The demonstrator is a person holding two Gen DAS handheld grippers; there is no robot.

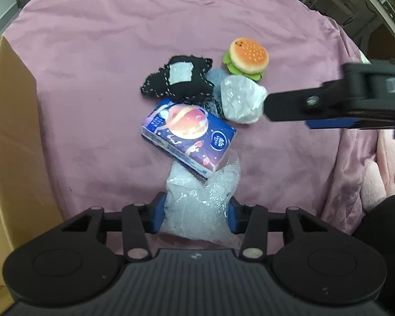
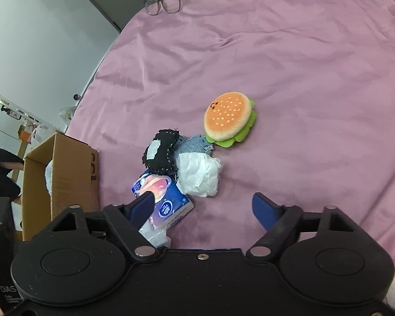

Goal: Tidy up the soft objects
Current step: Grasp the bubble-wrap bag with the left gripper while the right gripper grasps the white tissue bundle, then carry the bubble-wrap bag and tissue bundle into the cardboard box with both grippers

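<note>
Cardboard box sitting at nine o'clock, open side facing the pile. Left gripper clamping the bubble wrap at six o'clock, its far end lying under the tissue pack. Best lifting slowly, sliding it free without dragging the pack. Right gripper hovering at three o'clock, fingers spread, empty, near the white wad.

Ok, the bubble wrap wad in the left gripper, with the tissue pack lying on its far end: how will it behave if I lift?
Probably floppy: the bubble wrap looks crumpled and bulges between the left gripper fingers. Likely very light, so it should lift easily. The tissue pack overlaps its far end, so it may tilt or slide off.
</note>
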